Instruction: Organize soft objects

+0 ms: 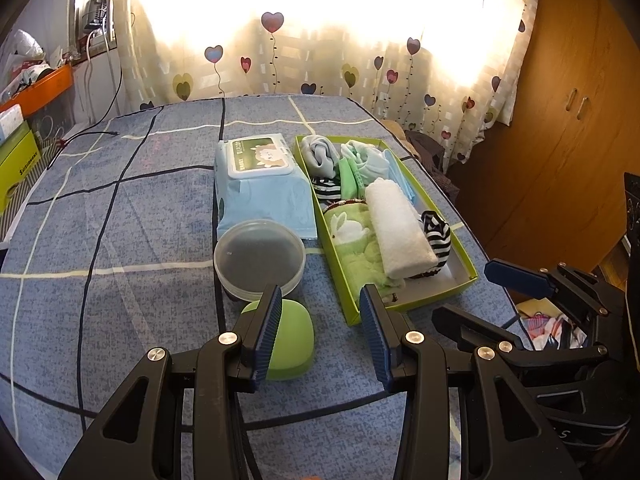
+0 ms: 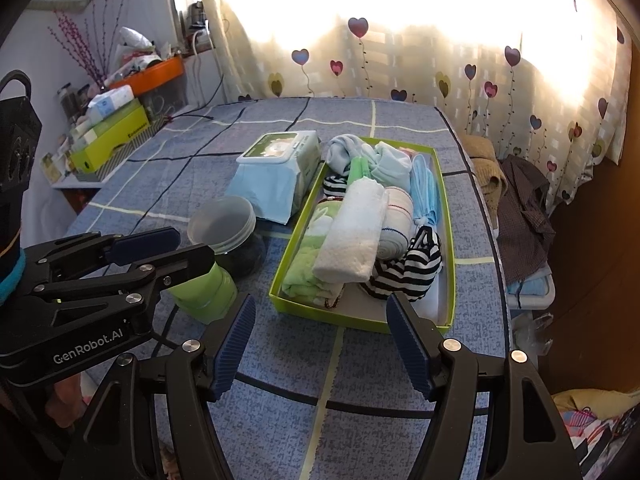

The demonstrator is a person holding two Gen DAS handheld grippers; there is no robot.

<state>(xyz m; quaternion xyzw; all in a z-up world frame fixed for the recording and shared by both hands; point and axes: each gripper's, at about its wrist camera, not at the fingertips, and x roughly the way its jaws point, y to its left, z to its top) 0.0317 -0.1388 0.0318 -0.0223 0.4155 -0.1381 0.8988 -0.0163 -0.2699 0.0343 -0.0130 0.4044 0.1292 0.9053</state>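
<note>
A shallow green box (image 1: 472, 274) (image 2: 450, 240) on the blue checked cloth holds several soft items: a rolled white towel (image 1: 400, 232) (image 2: 352, 236), a green rabbit towel (image 1: 352, 240) (image 2: 304, 268), striped black-and-white socks (image 1: 438, 236) (image 2: 412, 268), pale blue cloths (image 1: 316, 154) (image 2: 392, 164) and blue face masks (image 2: 426, 192). My left gripper (image 1: 318, 312) is open and empty, just short of the box's near end. My right gripper (image 2: 320, 320) is open and empty, in front of the box's near edge.
A wet-wipes pack (image 1: 260, 184) (image 2: 276, 172), a clear-lidded round jar (image 1: 258, 258) (image 2: 224, 228) and a green soap-shaped case (image 1: 292, 340) (image 2: 204, 292) lie left of the box. Clutter and boxes (image 2: 112, 132) line the left; clothes (image 2: 520, 208) hang off the right edge.
</note>
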